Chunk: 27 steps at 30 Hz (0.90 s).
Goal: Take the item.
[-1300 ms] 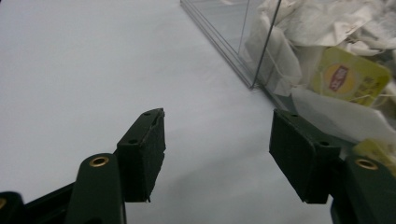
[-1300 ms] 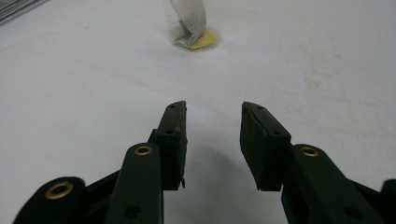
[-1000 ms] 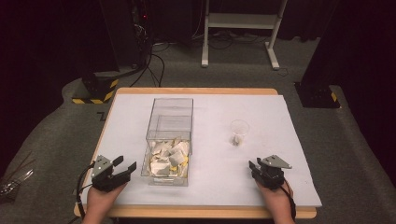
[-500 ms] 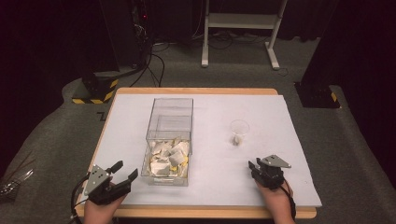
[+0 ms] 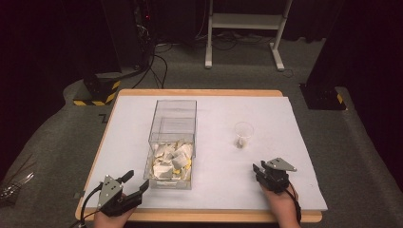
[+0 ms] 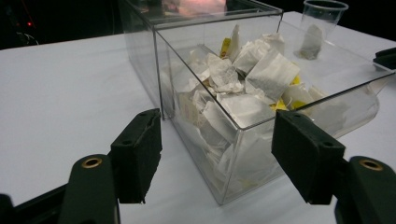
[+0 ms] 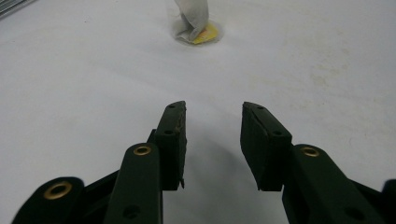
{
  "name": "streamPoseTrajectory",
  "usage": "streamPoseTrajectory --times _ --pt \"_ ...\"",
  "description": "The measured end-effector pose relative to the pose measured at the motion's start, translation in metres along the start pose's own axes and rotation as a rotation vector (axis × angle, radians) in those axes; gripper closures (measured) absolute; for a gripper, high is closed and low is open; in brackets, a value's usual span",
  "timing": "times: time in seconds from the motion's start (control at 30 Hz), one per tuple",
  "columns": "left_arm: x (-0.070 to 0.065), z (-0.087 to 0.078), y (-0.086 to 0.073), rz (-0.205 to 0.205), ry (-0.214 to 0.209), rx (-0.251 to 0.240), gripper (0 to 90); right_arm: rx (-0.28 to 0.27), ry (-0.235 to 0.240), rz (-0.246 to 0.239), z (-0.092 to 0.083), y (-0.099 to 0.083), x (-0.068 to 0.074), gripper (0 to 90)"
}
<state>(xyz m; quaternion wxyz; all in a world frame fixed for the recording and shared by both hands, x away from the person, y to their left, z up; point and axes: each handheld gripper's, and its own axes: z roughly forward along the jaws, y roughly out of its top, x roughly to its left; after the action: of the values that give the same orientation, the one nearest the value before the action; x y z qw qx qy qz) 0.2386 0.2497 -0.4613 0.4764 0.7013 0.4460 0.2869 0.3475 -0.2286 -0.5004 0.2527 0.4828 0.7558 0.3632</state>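
Observation:
A clear plastic box (image 5: 173,124) stands left of the table's middle, its near half heaped with white tea bags (image 5: 170,159). My left gripper (image 5: 137,180) is open at the table's front edge, by the box's near left corner. In the left gripper view its jaws (image 6: 217,119) stand wide, framing the box's (image 6: 243,140) near corner without touching it. A small clear cup (image 5: 243,134) with one tea bag in it stands to the right. My right gripper (image 5: 260,170) rests open near the front right, with nothing between its jaws (image 7: 214,108); the cup's tea bag (image 7: 194,21) lies ahead of them.
A white sheet (image 5: 214,190) covers the wooden table (image 5: 199,216). Bare sheet lies between the box and the cup. Beyond the table are a white stand (image 5: 247,28), cables, and black-and-yellow weights (image 5: 97,90) on the grey floor.
My left gripper has drawn back toward the table's front edge and now points at the box's near corner. The right gripper has not moved.

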Motion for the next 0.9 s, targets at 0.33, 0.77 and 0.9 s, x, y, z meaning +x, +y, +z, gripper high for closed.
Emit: streamPoseTrajectory --times 0.33,0.77,0.9 --pt "0.000 0.004 -0.001 0.003 -0.008 -0.004 33.7 -0.003 -0.003 0.000 0.000 0.000 0.000 60.7" --pt "-0.003 0.010 -0.004 0.020 -0.028 0.018 34.1 -0.005 -0.003 -0.002 0.000 0.000 0.000 60.4" --pt "-0.004 0.012 -0.004 0.018 -0.031 0.021 34.1 -0.005 -0.003 0.000 -0.001 -0.001 0.001 60.4"
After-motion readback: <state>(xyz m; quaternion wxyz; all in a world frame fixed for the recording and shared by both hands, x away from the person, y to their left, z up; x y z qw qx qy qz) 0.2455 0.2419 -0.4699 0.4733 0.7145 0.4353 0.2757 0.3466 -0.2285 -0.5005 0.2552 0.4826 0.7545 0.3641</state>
